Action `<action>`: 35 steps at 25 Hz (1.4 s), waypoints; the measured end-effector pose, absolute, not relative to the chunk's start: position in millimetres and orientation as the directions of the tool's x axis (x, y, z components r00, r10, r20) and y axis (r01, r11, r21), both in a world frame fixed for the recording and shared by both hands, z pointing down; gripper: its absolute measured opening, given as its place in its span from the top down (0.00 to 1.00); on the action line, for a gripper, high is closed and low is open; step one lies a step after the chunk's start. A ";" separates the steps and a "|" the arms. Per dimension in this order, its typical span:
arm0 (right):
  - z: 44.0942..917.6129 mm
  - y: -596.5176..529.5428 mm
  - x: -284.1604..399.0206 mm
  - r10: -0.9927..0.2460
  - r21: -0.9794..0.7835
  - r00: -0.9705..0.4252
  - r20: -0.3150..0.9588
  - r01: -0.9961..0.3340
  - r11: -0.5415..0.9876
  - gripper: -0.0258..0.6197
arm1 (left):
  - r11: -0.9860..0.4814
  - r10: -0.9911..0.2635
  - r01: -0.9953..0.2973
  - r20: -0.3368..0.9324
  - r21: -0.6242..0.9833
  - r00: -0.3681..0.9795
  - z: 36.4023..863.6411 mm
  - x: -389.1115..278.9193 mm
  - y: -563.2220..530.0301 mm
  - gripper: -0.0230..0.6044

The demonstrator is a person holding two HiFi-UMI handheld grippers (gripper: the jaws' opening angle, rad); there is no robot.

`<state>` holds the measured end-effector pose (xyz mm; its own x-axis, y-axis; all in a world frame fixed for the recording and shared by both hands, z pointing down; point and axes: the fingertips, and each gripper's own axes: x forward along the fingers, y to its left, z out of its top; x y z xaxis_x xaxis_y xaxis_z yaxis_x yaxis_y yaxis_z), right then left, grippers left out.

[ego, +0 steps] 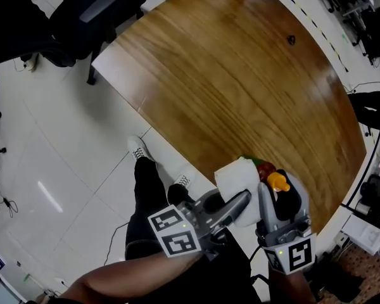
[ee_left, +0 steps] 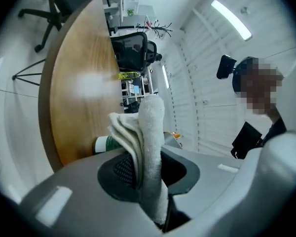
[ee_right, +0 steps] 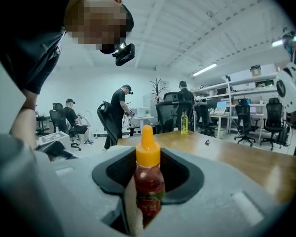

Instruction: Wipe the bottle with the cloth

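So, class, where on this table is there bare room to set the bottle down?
Nearly all of the wooden table is bare, from its left edge to the small dark object far right. It is crowded only at the near edge, where the left gripper holds the cloth beside the bottle in the right gripper.

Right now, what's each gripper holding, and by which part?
Left gripper: folded white cloth, pinched at one end. Right gripper: sauce bottle, gripped around its body, orange cap free above.
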<state>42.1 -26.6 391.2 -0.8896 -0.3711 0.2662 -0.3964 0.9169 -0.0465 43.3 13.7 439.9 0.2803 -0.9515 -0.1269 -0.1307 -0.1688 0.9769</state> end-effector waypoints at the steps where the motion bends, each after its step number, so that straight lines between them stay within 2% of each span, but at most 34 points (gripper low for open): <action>1: 391.6 -27.1 42.4 -0.374 -0.045 -0.889 0.265 -0.399 0.916 0.75 | -0.167 -0.956 -0.137 -0.126 0.976 0.266 441.6 43.6 13.3 0.80; 12: 394.9 -28.0 44.5 -0.383 -0.038 -0.884 0.269 -0.408 0.912 0.75 | -0.053 -0.964 -0.140 -0.014 0.989 0.266 474.1 45.3 11.6 0.80; 25: 396.0 -28.6 45.5 -0.316 -0.027 -0.906 0.281 -0.336 0.941 0.75 | 0.314 -0.865 -0.098 0.327 0.944 0.380 525.0 39.0 9.6 0.81; 30: 399.1 -25.4 44.2 -0.292 -0.024 -0.911 0.291 -0.312 0.950 0.75 | 0.372 -0.791 -0.190 0.418 0.909 0.448 531.1 34.6 9.2 0.81; 32: 399.8 -23.8 44.6 -0.269 -0.039 -0.917 0.294 -0.292 0.956 0.75 | 0.347 -0.758 -0.278 0.443 0.896 0.480 528.8 32.4 10.0 0.81; 35: 397.2 -21.3 44.9 -0.225 -0.065 -0.934 0.278 -0.252 0.965 0.75 | 0.236 -0.722 -0.463 0.473 0.854 0.505 516.0 19.5 14.9 0.81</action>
